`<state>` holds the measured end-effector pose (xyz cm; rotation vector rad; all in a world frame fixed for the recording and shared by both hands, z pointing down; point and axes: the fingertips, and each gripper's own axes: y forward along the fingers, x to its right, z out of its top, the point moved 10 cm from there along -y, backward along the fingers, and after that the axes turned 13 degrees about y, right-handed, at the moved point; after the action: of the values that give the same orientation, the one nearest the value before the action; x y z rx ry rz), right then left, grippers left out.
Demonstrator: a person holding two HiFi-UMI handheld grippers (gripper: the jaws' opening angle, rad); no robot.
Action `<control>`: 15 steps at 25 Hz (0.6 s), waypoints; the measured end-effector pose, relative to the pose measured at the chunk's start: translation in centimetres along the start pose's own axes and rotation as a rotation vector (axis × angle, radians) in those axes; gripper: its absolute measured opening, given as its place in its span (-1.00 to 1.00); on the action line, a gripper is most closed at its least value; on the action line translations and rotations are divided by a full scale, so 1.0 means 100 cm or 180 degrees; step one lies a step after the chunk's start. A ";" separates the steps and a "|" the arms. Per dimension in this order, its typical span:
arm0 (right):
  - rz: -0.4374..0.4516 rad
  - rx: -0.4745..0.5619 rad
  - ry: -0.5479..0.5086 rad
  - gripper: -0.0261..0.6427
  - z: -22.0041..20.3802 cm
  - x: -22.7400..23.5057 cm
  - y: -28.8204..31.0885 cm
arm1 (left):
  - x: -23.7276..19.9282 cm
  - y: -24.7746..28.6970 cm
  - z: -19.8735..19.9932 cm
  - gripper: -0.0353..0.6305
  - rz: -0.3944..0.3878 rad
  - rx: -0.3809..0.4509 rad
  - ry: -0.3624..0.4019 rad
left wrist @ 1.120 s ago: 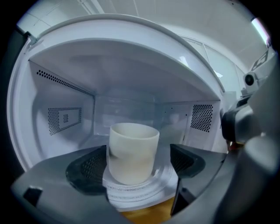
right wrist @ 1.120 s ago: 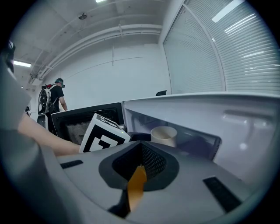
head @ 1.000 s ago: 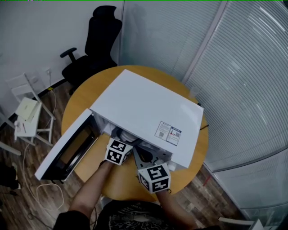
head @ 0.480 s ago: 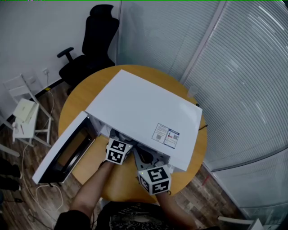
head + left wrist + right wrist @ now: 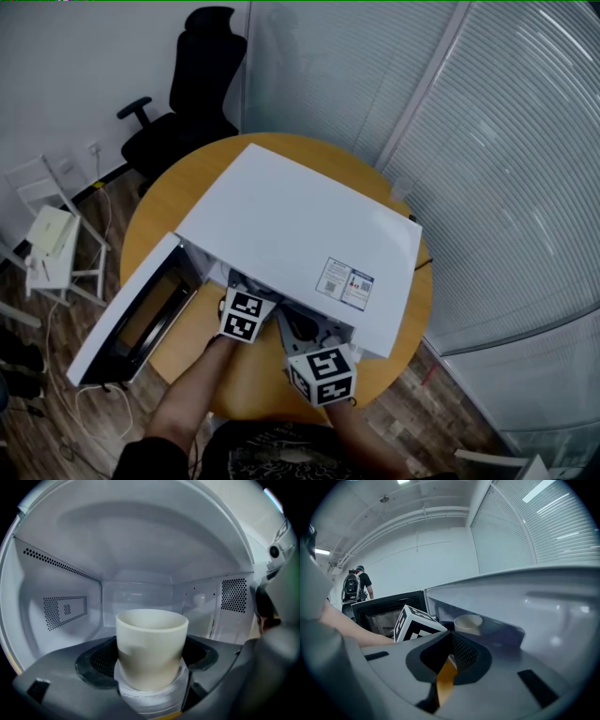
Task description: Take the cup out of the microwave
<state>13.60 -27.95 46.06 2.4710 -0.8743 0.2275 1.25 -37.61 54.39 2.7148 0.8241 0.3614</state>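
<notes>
A cream, handleless cup (image 5: 151,644) stands upright inside the white microwave's cavity (image 5: 61,611). My left gripper (image 5: 151,681) reaches into the cavity and is shut on the cup's lower part, with a jaw on each side. From above, the microwave (image 5: 300,234) hides the cup, and only the left gripper's marker cube (image 5: 246,315) shows at the opening. The right gripper (image 5: 449,667) sits outside the microwave, in front of it, shut and empty. Its view shows the cup (image 5: 468,622) and the left cube (image 5: 415,623).
The microwave door (image 5: 141,314) hangs open to the left, over the round wooden table's (image 5: 248,380) edge. A black office chair (image 5: 192,94) and a white stand (image 5: 52,239) are beyond the table. Glass walls with blinds (image 5: 506,169) are to the right. A person with a backpack (image 5: 355,585) stands far off.
The head view has shifted slightly. Both grippers stay at the microwave's mouth, the left one still on the cup.
</notes>
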 end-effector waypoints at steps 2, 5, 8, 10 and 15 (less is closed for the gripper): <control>-0.0001 0.0008 0.0002 -0.88 0.000 0.000 0.000 | 0.001 -0.001 0.000 0.38 -0.0007 -0.0006 -0.0016; -0.0003 0.0019 -0.0001 -0.88 0.002 -0.001 0.000 | 0.002 -0.005 0.000 0.38 0.0004 0.0005 -0.0048; -0.0006 0.0034 -0.0008 -0.88 0.004 -0.002 -0.001 | 0.001 -0.010 0.001 0.38 0.0030 0.0015 -0.0050; -0.0009 0.0046 -0.0013 -0.88 0.005 -0.003 -0.002 | 0.001 -0.014 0.001 0.38 0.0045 0.0024 -0.0063; -0.0009 0.0061 -0.0031 -0.88 0.006 -0.008 -0.003 | -0.001 -0.024 0.000 0.38 0.0095 0.0033 -0.0098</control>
<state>13.18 -27.63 45.21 2.4928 -0.8764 0.2239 -0.04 -35.74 53.59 2.7379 0.7801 0.3217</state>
